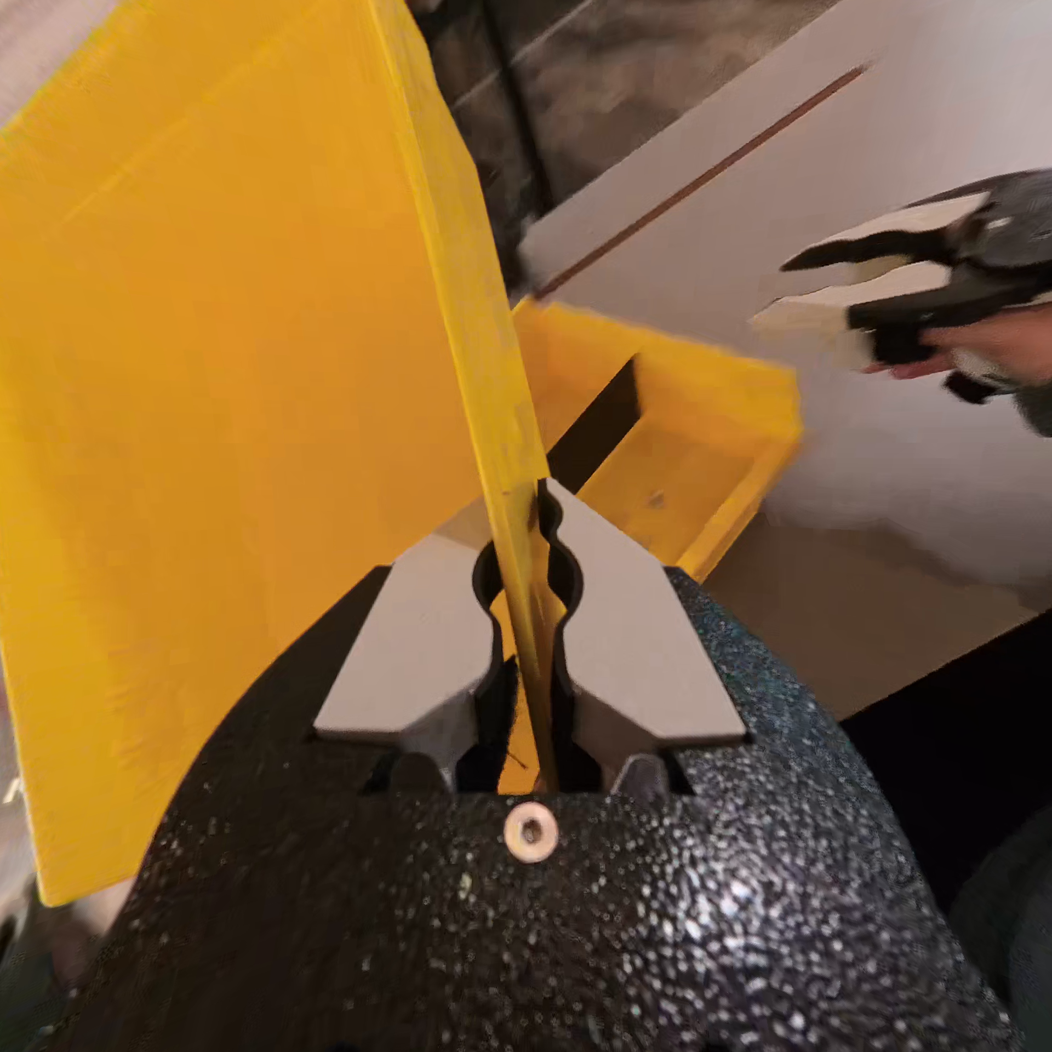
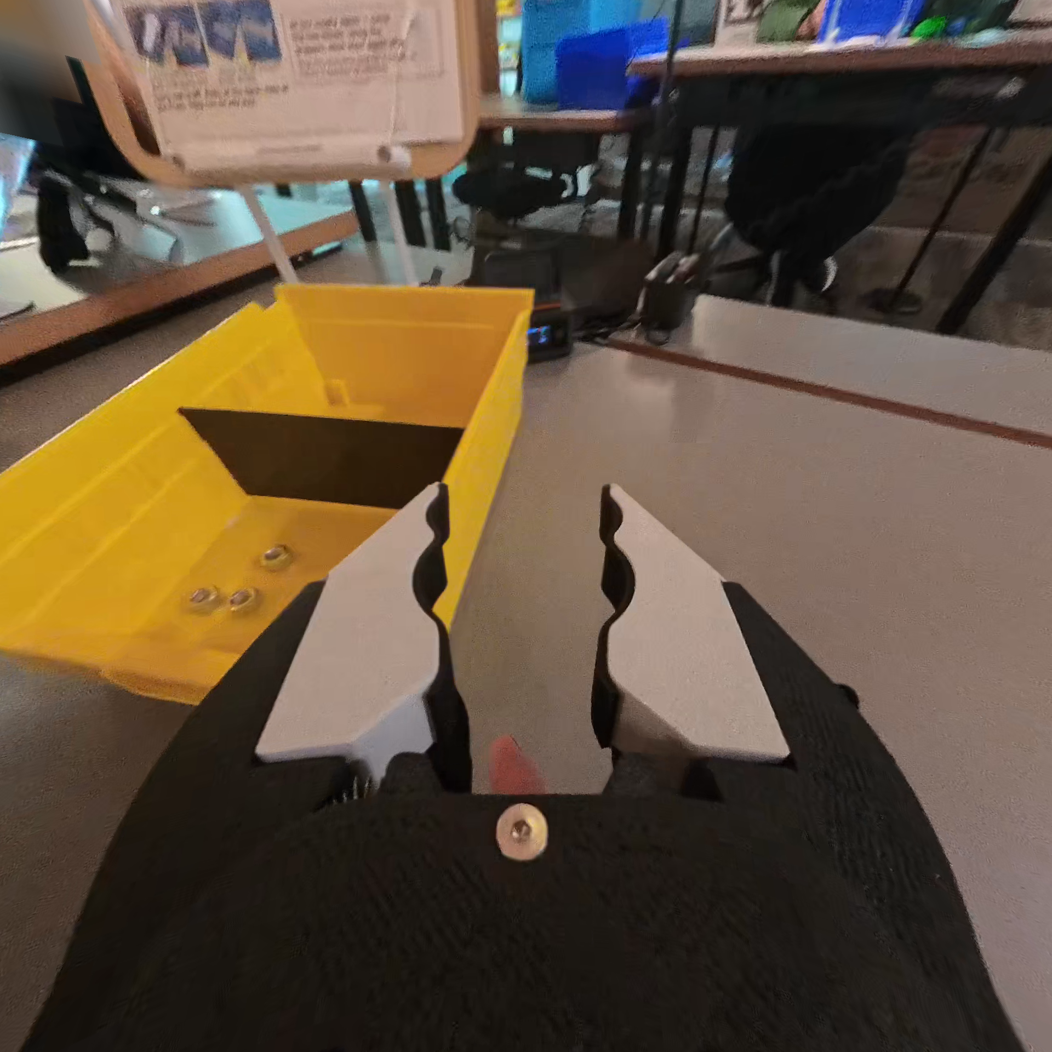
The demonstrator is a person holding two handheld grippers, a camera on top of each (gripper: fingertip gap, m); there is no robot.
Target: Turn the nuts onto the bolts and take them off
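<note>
My left gripper is shut on the thin edge of a flat yellow plate, which fills the left of the left wrist view and stands edge-on between the jaws. Behind it lies a yellow bin with a black divider. My right gripper is open and empty, low over the grey table just right of the bin. It also shows at the right of the left wrist view. Three metal nuts lie in the bin's near compartment. No bolts show.
The black divider splits the bin across. A board on a stand with a paper sheet rises behind the bin. A small black device sits at the bin's far corner. Other tables and clutter lie beyond. The gap from one gripper's tips to the other's is roughly 30 cm.
</note>
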